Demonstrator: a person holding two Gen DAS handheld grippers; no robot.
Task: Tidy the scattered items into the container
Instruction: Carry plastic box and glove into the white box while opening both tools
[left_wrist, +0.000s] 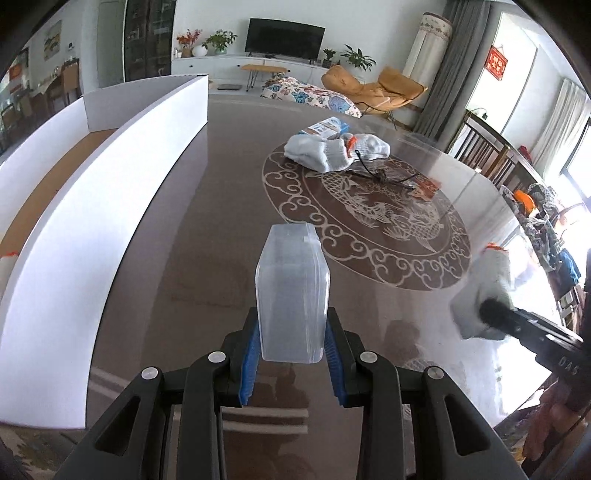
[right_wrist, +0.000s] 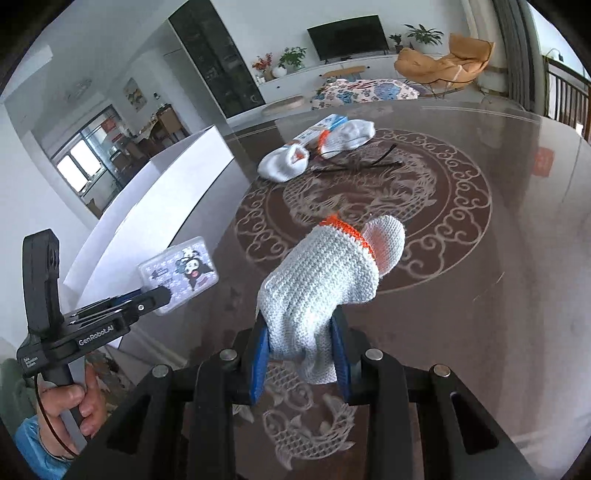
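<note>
Two grippers are at work, each with one item. The left gripper (left_wrist: 293, 350) has its blue-padded fingers (left_wrist: 248, 363) pressed nearly together on one clear plastic case (left_wrist: 292, 291), which stands up out of them above the worktop (left_wrist: 207, 258); in the right wrist view the same case (right_wrist: 179, 275) shows a cartoon sticker on its face and sits just beside the white wall of the box. The right gripper (right_wrist: 301, 354) has its fingers (right_wrist: 258, 363) clamped partway closed on one white knitted glove (right_wrist: 321, 280) with an orange cuff band, lifted clear of the worktop.

One container is in view: a long white box (left_wrist: 110, 177) with a brown cardboard floor, lying along the left side of the worktop, with a scrap of orange-trimmed white knit at its near end, too cut off to identify.

Left on the worktop, toward the far side over the round dragon pattern: two more white gloves (left_wrist: 334, 151) lying against each other, one blue-and-white packet (left_wrist: 327, 127) just behind them, a bunch of black cable ties (left_wrist: 384, 175) in front, too tangled to count, and one small red packet (left_wrist: 426, 188) to their right.

One bare hand (right_wrist: 70, 402) grips the left gripper's handle.
</note>
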